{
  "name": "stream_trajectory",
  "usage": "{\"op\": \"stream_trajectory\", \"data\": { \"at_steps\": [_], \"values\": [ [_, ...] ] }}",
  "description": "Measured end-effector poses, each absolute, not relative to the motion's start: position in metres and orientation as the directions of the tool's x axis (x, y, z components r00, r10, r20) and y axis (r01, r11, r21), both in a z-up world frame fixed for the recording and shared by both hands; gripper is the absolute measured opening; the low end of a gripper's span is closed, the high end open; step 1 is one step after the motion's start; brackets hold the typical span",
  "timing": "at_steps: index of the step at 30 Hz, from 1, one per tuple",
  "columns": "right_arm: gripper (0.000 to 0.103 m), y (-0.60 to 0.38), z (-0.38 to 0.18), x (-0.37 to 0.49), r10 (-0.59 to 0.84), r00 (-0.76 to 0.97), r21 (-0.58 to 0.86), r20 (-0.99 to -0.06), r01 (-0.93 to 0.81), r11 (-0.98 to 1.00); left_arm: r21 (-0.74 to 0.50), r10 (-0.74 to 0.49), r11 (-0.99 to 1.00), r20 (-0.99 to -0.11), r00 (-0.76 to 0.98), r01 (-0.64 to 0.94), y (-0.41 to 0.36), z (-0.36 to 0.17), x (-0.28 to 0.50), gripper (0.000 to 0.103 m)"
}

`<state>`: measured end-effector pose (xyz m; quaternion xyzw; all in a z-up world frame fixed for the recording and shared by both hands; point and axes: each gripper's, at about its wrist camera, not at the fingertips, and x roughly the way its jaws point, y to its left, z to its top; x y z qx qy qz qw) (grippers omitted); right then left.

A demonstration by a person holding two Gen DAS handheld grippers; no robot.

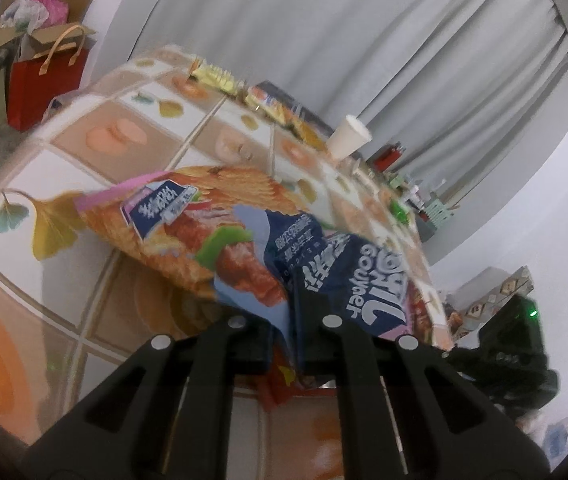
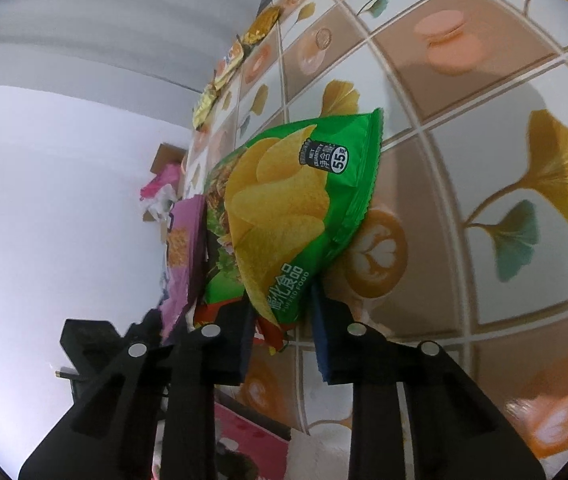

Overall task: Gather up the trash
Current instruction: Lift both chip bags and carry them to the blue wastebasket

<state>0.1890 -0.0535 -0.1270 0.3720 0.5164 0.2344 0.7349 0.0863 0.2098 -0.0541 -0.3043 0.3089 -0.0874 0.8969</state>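
Left gripper (image 1: 290, 344) pinches the crumpled orange-and-blue crisp bag (image 1: 220, 236) above the table, right gripper (image 2: 280, 338) narrows around the green crisp bag (image 2: 284, 208) — slick foil, corner grip, might slip free!

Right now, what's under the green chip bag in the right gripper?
Under the green chip bag shows the patterned tablecloth, with a latte-art print beside its edge. A red wrapper peeks out below; the rest is covered.
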Motion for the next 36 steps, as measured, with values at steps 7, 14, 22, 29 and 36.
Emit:
{"op": "stream_trajectory", "data": {
  "at_steps": [7, 14, 22, 29, 36],
  "values": [
    [0.020, -0.095, -0.127, 0.174, 0.732, 0.424, 0.827, -0.533, 0.079, 0.556, -0.632, -0.375, 0.774, -0.410, 0.831, 0.037, 0.212, -0.019, 0.072, 0.005],
    [0.018, -0.145, -0.119, 0.159, 0.712, 0.511, 0.855, -0.482, 0.095, 0.510, -0.650, -0.424, 0.751, -0.333, 0.842, 0.122, 0.199, 0.012, 0.067, 0.004],
    [0.018, -0.207, -0.115, 0.131, 0.659, 0.615, 0.878, -0.433, 0.123, 0.462, -0.634, -0.487, 0.741, -0.279, 0.827, 0.222, 0.171, 0.040, 0.068, 0.004],
    [0.018, -0.264, -0.107, 0.099, 0.588, 0.716, 0.904, -0.376, 0.145, 0.401, -0.607, -0.543, 0.734, -0.256, 0.800, 0.304, 0.139, 0.056, 0.068, 0.004],
    [0.018, -0.322, -0.101, 0.048, 0.494, 0.810, 0.929, -0.314, 0.154, 0.338, -0.575, -0.618, 0.717, -0.264, 0.740, 0.394, 0.088, 0.069, 0.081, 0.004]
  ]
}}
